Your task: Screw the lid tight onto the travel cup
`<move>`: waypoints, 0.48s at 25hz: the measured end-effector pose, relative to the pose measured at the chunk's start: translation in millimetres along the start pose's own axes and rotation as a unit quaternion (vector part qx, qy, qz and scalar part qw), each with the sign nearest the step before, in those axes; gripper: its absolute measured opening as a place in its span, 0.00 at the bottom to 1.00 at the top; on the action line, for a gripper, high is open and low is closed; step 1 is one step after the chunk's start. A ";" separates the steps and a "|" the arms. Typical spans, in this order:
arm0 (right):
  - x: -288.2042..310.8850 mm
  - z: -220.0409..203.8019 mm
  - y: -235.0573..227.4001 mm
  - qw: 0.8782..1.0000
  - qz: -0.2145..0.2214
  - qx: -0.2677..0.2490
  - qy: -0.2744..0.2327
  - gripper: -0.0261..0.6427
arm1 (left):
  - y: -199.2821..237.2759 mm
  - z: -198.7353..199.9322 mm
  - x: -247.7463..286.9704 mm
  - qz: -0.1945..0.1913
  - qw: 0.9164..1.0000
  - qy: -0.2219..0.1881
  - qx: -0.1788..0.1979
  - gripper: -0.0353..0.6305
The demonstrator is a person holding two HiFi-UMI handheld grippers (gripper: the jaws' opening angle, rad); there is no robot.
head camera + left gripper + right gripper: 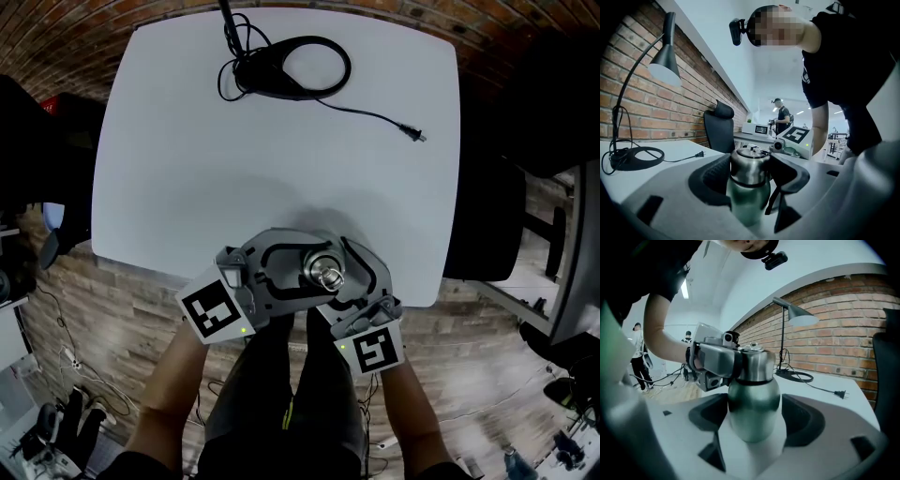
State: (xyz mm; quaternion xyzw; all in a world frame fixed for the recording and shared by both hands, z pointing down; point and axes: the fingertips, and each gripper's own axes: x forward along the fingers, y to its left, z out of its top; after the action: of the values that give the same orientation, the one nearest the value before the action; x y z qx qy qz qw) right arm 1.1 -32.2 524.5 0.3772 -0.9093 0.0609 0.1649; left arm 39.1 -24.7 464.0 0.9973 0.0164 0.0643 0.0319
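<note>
Travel cup (753, 404): rigid smooth steel, judged slippery. Left hand-held gripper (750, 183) clamps the lid (749, 164); right hand-held gripper (754, 425) clamps the cup just below the lid.

The travel cup (753, 413) and lid (757, 365) are brushed, satiny metal.

Travel cup (325, 274) at table's (281, 169) near edge

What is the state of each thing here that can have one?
Lid: on the cup.
Cup: upright, closed by the lid.
Left gripper: shut on the lid.
Right gripper: shut on the cup.
Lamp plug: unplugged, lying on the table.
</note>
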 end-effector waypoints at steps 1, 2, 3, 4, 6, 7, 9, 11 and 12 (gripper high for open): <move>-2.2 -0.1 -0.5 1.000 0.001 -0.002 0.003 0.55 | 0.2 0.0 0.4 -0.001 1.000 -0.002 -0.001 0.46; -4.9 -1.0 -0.9 1.000 0.001 -0.001 0.008 0.55 | 0.0 -0.1 0.8 -0.004 1.000 -0.004 -0.004 0.46; -8.0 -2.2 -1.2 1.000 0.000 -0.001 0.013 0.55 | -0.5 -0.1 1.1 -0.008 1.000 -0.007 -0.006 0.47; -11.5 -3.2 -1.5 1.000 -0.001 -0.001 0.019 0.55 | -1.1 0.0 1.2 -0.011 1.000 -0.011 -0.010 0.50; -19.2 -3.6 -3.2 1.000 -0.008 -0.002 0.024 0.55 | -1.5 0.6 0.8 -0.016 1.000 -0.018 -0.018 0.55; -23.4 -3.8 -5.0 1.000 -0.013 0.001 0.027 0.55 | -0.8 0.7 0.6 -0.015 1.000 -0.019 -0.020 0.56; -31.4 -7.8 -8.5 0.999 -0.024 0.011 0.040 0.55 | 2.2 1.5 -0.4 -0.010 1.000 -0.020 -0.018 0.56; -36.2 -12.5 -9.8 0.998 -0.029 0.019 0.053 0.55 | 5.5 3.6 -2.7 -0.002 1.000 -0.023 -0.017 0.56; -37.7 -13.9 -9.4 0.998 -0.029 0.021 0.057 0.55 | 6.8 5.3 -3.7 0.002 0.999 -0.026 -0.019 0.56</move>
State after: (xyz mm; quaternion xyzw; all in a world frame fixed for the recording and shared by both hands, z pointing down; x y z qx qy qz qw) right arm 36.2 -10.5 524.4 0.4029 -0.8854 0.0965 0.2106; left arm 36.4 -31.9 458.7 0.9979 0.0120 0.0391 0.0507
